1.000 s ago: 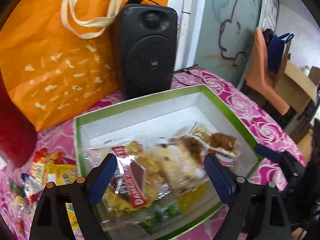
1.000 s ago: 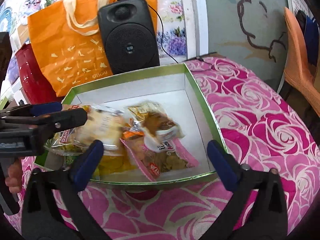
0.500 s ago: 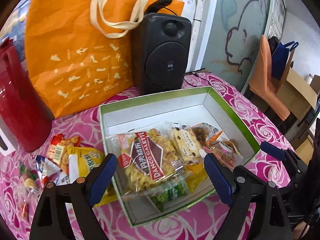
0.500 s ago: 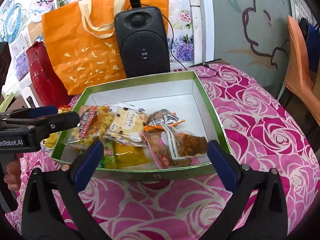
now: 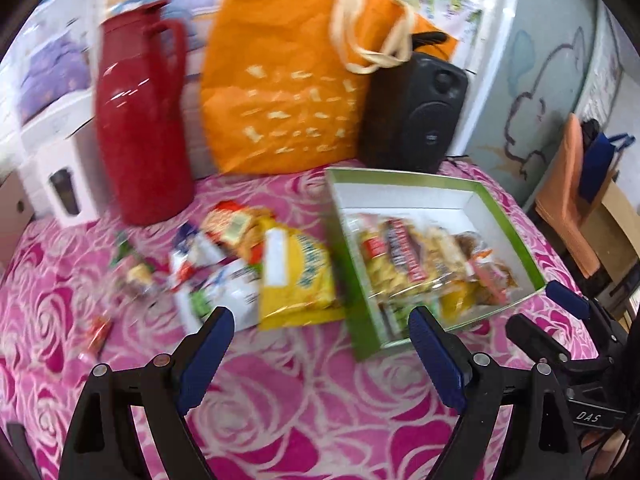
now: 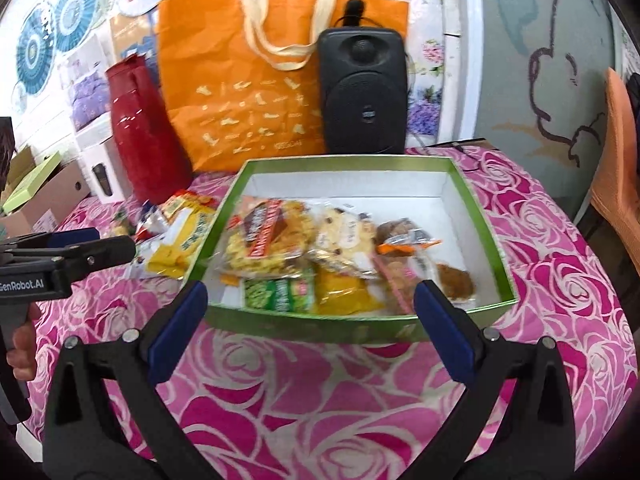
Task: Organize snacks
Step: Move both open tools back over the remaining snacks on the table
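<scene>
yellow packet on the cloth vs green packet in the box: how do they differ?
The yellow packet lies outside the box on the pink cloth, among loose snacks; the green packet lies inside, at the near wall. The yellow one looks larger and carries a white label; the green one is partly covered by other packets. Both lie flat, and neither is gripped.

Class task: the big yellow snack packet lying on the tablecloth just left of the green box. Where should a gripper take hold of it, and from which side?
The yellow packet lies flat, its long side against the green box wall and other packets on its left. Its near short edge faces open tablecloth, so that is probably the best grip: the open left gripper comes in low from the near side and pinches that flat sealed edge.
</scene>
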A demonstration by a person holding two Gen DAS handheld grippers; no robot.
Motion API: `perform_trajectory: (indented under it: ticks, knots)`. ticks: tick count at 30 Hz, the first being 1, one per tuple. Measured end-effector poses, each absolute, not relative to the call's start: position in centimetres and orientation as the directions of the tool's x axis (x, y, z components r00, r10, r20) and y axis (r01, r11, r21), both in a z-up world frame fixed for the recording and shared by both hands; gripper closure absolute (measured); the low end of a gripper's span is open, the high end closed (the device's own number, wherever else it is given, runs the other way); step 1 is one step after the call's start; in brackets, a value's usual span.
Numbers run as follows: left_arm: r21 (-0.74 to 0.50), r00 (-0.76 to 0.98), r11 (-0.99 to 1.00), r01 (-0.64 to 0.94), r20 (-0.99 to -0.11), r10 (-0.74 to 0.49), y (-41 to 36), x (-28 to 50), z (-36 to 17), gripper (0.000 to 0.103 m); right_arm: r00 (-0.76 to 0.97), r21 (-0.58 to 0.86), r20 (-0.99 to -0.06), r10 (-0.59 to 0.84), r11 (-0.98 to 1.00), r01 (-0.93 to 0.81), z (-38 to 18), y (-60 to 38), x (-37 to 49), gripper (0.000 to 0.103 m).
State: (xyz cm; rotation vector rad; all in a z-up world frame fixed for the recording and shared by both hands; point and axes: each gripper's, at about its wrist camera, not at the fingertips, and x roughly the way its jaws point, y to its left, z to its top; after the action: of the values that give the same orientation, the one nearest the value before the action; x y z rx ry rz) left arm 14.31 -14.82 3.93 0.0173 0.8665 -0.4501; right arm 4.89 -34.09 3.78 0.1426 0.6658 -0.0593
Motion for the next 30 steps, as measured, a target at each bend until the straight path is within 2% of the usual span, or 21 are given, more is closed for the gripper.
perform_trajectory:
  ticks: [6, 12, 19, 20, 22, 24, 27, 28, 29, 30]
  knots:
    - [-0.219, 0.538, 0.946, 0.24, -0.781, -0.317, -8.2, 14.2, 0.9, 0.012, 0.744, 0.141, -0.662, 0.09, 0.99, 0.005, 2.3, -29.7, 6.3, 0.0]
    - [-0.218, 0.544, 0.969, 0.114, -0.803, -0.245, -2.6, 14.3, -1.3, 0.012, 0.709, 0.112, -0.685, 0.165, 0.986, -0.121, 1.5, -24.3, 8.0, 0.001]
    - [-0.246, 0.568, 0.969, 0.023, -0.794, -0.215, 2.8, 13.9, -2.1, 0.012, 0.687, 0.068, -0.704, 0.179, 0.98, -0.186, 0.8, -19.8, 10.5, 0.002]
    - [-0.252, 0.57, 0.967, 0.019, -0.792, -0.218, 3.3, 13.9, -2.1, 0.012, 0.685, 0.034, -0.713, 0.149, 0.983, -0.179, 0.6, -19.1, 11.1, 0.005]
    - [-0.256, 0.571, 0.967, 0.016, -0.792, -0.219, 3.8, 13.9, -2.1, 0.012, 0.68, -0.05, -0.728, 0.087, 0.982, -0.179, -0.1, -17.7, 12.2, 0.024]
    - [-0.255, 0.568, 0.967, 0.016, -0.794, -0.219, 4.1, 14.0, -2.2, 0.012, 0.67, -0.13, -0.742, 0.034, 0.973, -0.193, -1.1, -16.4, 13.4, 0.031]
    - [-0.257, 0.567, 0.966, 0.02, -0.793, -0.222, 4.4, 14.3, -2.3, 0.012, 0.665, -0.255, -0.745, -0.061, 0.946, -0.2, -2.8, -15.0, 14.6, 0.033]
    - [-0.257, 0.566, 0.966, 0.023, -0.793, -0.224, 4.5, 14.5, -2.3, 0.012, 0.669, -0.299, -0.737, -0.099, 0.935, -0.192, -3.2, -14.9, 14.8, 0.039]
    - [-0.256, 0.566, 0.966, 0.026, -0.793, -0.226, 4.6, 14.7, -2.4, 0.012, 0.673, -0.343, -0.727, -0.141, 0.922, -0.178, -3.7, -14.8, 15.1, 0.047]
    - [-0.256, 0.567, 0.966, 0.033, -0.791, -0.229, 4.8, 15.1, -2.4, 0.012, 0.676, -0.366, -0.718, -0.167, 0.916, -0.162, -3.9, -14.9, 15.2, 0.071]
